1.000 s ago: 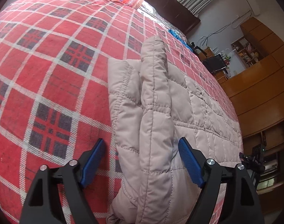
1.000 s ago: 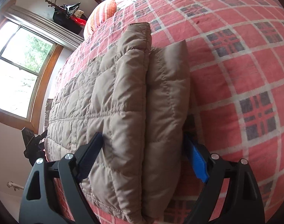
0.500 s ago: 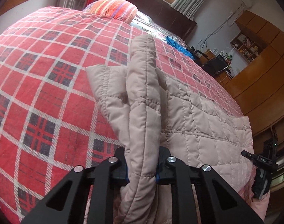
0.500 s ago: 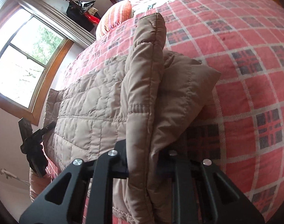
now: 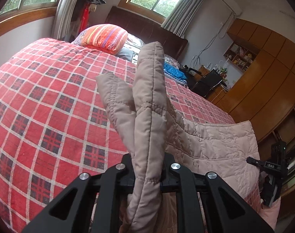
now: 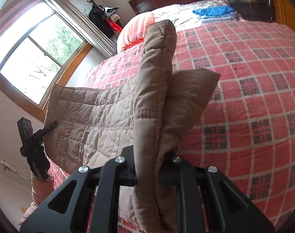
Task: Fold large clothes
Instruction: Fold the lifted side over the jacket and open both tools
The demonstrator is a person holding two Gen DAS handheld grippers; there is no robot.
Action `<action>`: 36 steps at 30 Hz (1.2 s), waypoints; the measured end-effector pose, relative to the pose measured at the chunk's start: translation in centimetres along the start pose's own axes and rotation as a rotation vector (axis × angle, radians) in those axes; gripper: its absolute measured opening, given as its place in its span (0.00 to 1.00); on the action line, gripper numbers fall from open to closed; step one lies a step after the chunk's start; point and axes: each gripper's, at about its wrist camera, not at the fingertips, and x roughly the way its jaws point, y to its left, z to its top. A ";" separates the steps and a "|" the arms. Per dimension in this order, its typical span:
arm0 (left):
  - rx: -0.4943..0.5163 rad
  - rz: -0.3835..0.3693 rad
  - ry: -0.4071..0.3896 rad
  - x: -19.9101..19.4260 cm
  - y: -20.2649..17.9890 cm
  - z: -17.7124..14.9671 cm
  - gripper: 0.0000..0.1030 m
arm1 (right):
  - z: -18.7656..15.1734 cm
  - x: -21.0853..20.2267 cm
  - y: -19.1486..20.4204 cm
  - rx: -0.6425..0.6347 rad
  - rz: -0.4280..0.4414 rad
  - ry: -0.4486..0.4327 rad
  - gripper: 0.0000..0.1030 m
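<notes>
The fingers of the left gripper (image 5: 148, 174) are clamping a thick folded edge of the quilted beige garment (image 5: 205, 141), and the fingers of the right gripper (image 6: 153, 172) are pinching the opposite edge the same way, each bite holding several padded layers. The garment is hanging taut between the two grippers, its far part draping onto the red plaid bed cover (image 5: 40, 101). To do this fold well, both grippers should probably be travelling together at equal height so the lifted edge is staying straight and landing square on the far edge. The garment's long axis is running side to side between the grippers, across the bed, while the pinched edges are pointing up toward the striped pillow (image 5: 104, 37).
</notes>
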 end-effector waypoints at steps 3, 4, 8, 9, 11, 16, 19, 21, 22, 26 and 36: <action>0.023 -0.015 -0.029 -2.7 -1.0 -0.5 0.13 | -0.7 -2.0 1.1 -0.034 0.003 -0.020 0.13; 0.027 -0.018 -0.037 -3.5 -1.2 -0.7 0.13 | -1.3 -2.6 1.5 -0.044 0.004 -0.026 0.13; 0.036 -0.039 -0.069 -7.5 -1.8 -2.3 0.13 | -3.2 -5.9 3.3 -0.088 0.016 -0.063 0.13; 0.039 -0.043 -0.078 -8.4 -2.0 -2.7 0.13 | -3.8 -6.7 3.9 -0.101 0.020 -0.075 0.13; 0.052 -0.053 -0.097 -10.7 -2.4 -3.7 0.13 | -4.9 -8.2 4.8 -0.126 0.024 -0.095 0.13; 0.087 -0.053 -0.123 -14.9 -2.8 -6.9 0.13 | -8.7 -10.5 6.4 -0.168 0.029 -0.104 0.13; 0.097 -0.035 -0.098 -15.7 -2.2 -9.3 0.14 | -11.1 -10.2 6.5 -0.164 0.029 -0.080 0.13; 0.096 -0.021 -0.060 -15.5 -1.4 -11.2 0.14 | -13.0 -9.4 6.1 -0.160 0.030 -0.046 0.13; 0.094 -0.013 -0.039 -15.1 -0.9 -12.0 0.14 | -13.8 -9.0 5.8 -0.156 0.030 -0.029 0.13; 0.072 0.038 0.050 -12.7 1.6 -15.5 0.14 | -16.5 -5.7 3.6 -0.106 0.006 0.053 0.14; 0.027 0.089 0.132 -7.7 6.6 -19.0 0.25 | -19.9 -0.8 -2.7 0.063 0.032 0.115 0.21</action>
